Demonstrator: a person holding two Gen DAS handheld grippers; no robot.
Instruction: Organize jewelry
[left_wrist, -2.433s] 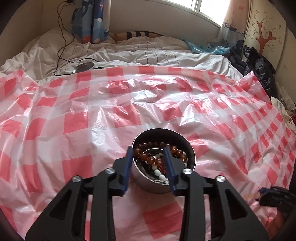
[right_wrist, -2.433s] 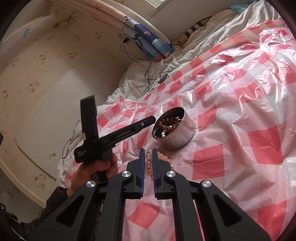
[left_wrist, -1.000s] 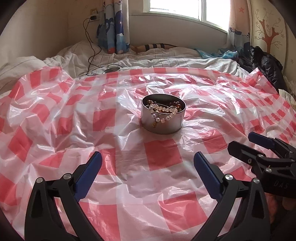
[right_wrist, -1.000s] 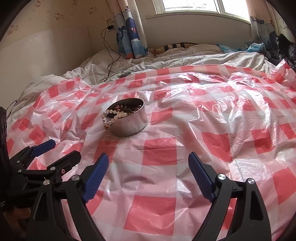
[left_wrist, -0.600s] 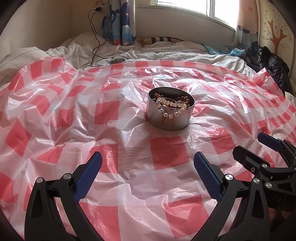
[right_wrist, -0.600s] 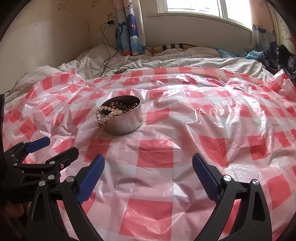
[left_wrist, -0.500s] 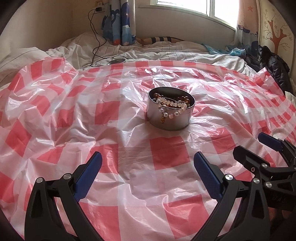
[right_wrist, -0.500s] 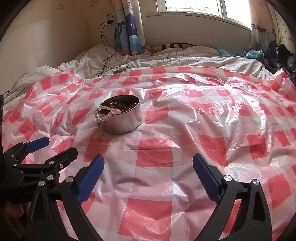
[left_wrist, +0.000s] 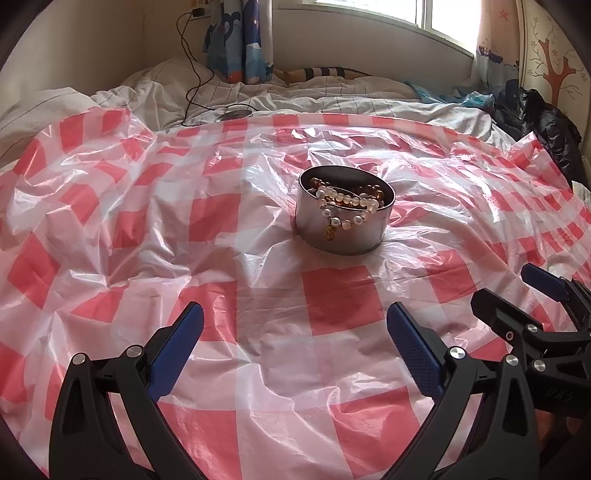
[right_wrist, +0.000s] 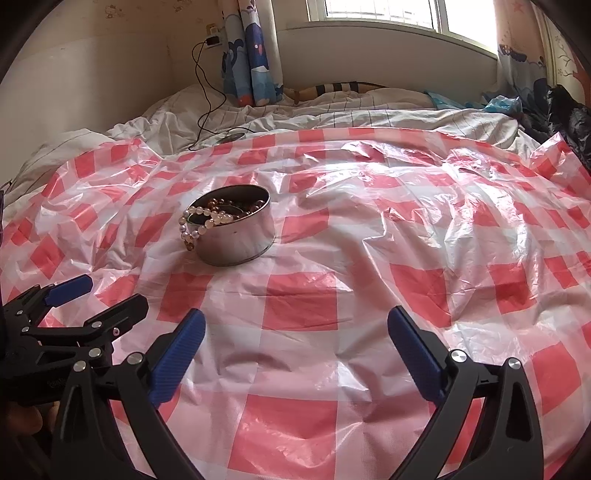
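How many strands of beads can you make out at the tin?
2: a pearl strand draped over the near rim of the tin, and an amber-brown strand inside. More may lie hidden underneath.

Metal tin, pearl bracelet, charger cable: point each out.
Metal tin (left_wrist: 343, 236), left wrist view, front wall.
Pearl bracelet (left_wrist: 347, 201), left wrist view, beads over the rim.
Charger cable (right_wrist: 201, 122), right wrist view, hanging stretch.

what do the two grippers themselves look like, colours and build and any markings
Both match: the left gripper and right gripper have matte black, triangular cut-out frames with silver screw heads at the joints. Each finger carries a blue, finely textured pad. Faint pale lettering marks the bodies, unreadable. No cables or sleeves show.
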